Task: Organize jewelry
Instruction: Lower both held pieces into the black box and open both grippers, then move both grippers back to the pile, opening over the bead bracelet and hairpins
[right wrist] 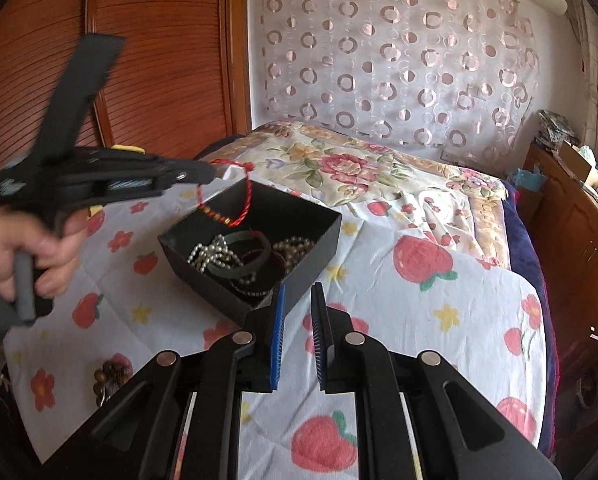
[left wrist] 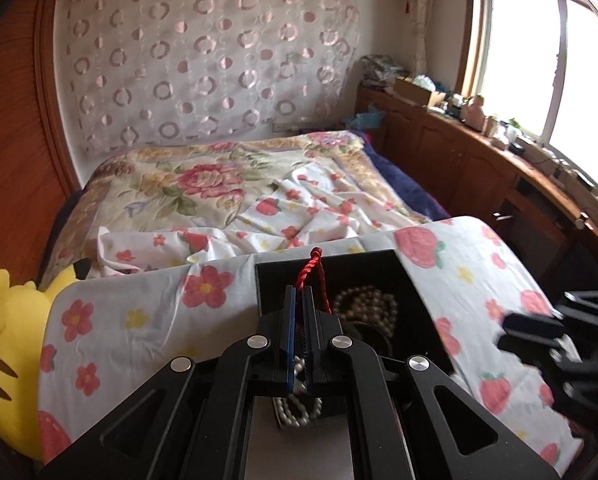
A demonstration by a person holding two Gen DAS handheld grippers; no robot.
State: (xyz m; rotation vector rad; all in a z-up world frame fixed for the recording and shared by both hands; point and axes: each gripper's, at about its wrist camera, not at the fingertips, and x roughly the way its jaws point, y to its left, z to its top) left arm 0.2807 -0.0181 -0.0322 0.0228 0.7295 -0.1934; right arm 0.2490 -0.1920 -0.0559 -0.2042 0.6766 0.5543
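A black open box [right wrist: 319,236] [left wrist: 379,258] sits on a table covered with a strawberry cloth [right wrist: 419,304]. It holds pearl strands [right wrist: 211,254] [left wrist: 363,308], a dark bangle [right wrist: 255,248] and other beads. My left gripper [left wrist: 299,292] [right wrist: 215,172] is shut on a red cord bracelet [right wrist: 243,204] [left wrist: 313,266] and holds it above the box's far left corner. My right gripper [right wrist: 298,296] is open and empty, just in front of the box's near corner. It shows blurred at the right edge of the left wrist view [left wrist: 539,328].
A brown bead bracelet [right wrist: 111,376] lies on the cloth at the near left. A bed with a floral quilt [right wrist: 359,172] lies behind the table. A yellow plush toy [left wrist: 15,320] is at the left. Wooden cabinets [left wrist: 479,160] run along the right under a window.
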